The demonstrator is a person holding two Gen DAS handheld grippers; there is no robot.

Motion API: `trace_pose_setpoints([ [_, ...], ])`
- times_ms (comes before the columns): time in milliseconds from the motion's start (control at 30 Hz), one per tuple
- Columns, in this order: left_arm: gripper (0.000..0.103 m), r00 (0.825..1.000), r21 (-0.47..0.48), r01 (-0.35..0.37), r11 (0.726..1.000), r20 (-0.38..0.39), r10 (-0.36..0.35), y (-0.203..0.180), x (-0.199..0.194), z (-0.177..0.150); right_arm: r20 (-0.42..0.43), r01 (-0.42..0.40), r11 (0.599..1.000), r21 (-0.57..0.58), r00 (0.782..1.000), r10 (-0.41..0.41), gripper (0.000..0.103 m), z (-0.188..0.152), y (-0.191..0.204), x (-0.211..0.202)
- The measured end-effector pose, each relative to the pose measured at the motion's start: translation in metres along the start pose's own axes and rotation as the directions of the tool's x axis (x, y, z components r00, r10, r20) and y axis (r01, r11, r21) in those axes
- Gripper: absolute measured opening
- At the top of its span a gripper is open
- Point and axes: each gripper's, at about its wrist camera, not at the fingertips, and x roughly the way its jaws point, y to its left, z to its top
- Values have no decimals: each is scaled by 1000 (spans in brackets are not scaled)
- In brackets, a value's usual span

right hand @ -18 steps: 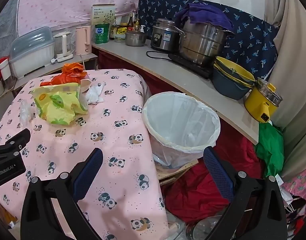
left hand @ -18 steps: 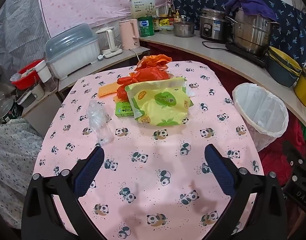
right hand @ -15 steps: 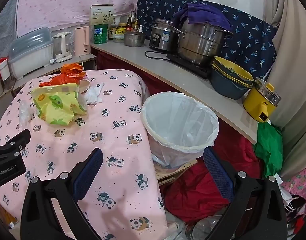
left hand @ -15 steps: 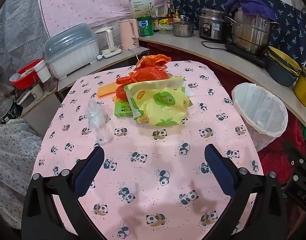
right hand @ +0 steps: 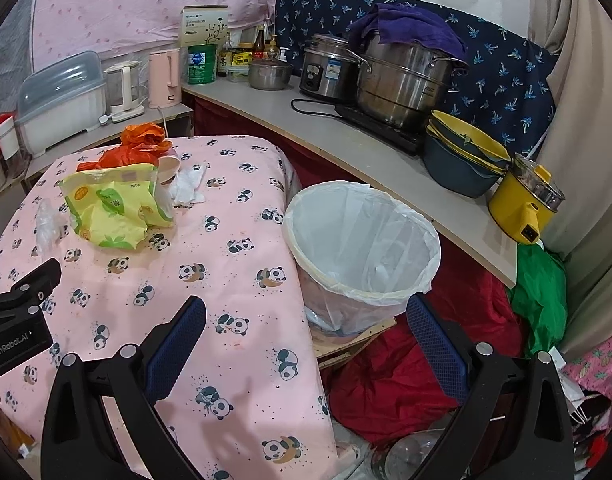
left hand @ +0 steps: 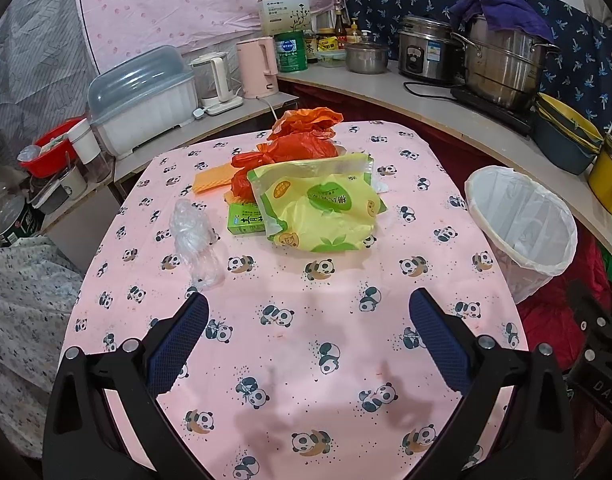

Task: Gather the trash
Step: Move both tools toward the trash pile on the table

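Your left gripper [left hand: 308, 320] and right gripper [right hand: 306, 322] hover with jaws spread and empty, ready for a first pick. The trash sits piled at twelve o'clock: crumpled clear plastic [left hand: 196, 240], then yellow bag [left hand: 318, 204], orange bags [left hand: 302, 140] beyond. The lined bin [right hand: 362, 248] waits at two o'clock, likely placed for short drops.

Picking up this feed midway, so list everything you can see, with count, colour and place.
yellow-green snack bag: one, mid-table
orange plastic bags: bunched, count unclear, behind the snack bag
green box: one, partly under the snack bag
clear plastic wrap: one, crumpled, table's left side
orange flat piece: one, left of the orange bags
white tissue: crumpled, right of the snack bag
trash bin: one, white liner, on the floor right of the table
table: one, pink panda cloth
steel pots: several, on the counter
left gripper: black, blue pads, open above the table
right gripper: same, open by the bin
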Motion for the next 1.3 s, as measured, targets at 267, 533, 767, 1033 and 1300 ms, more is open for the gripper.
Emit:
trace_pose_setpoints([
  [267, 96, 1000, -1, 9, 1000, 2, -9, 2, 3, 2, -5, -6, 1000, 13, 1000, 6, 96, 1, 2, 4],
  [533, 96, 1000, -3, 16, 1000, 2, -16, 1, 6, 3, -22, -36, 998, 43, 999, 37, 96, 6, 0, 12],
  [767, 96, 999, -16, 33, 999, -12, -33, 4, 18, 9, -23, -34, 998, 57, 999, 35, 96, 14, 1, 23],
  [1033, 96, 998, -34, 49, 998, -29, -50, 15, 36, 12, -55, -29, 999, 38, 998, 31, 96, 24, 15, 37],
  [1300, 96, 999, -99, 33, 995, -36, -36, 57, 61, 14, -8, -95, 994, 47, 995, 96, 96, 40, 41, 43],
])
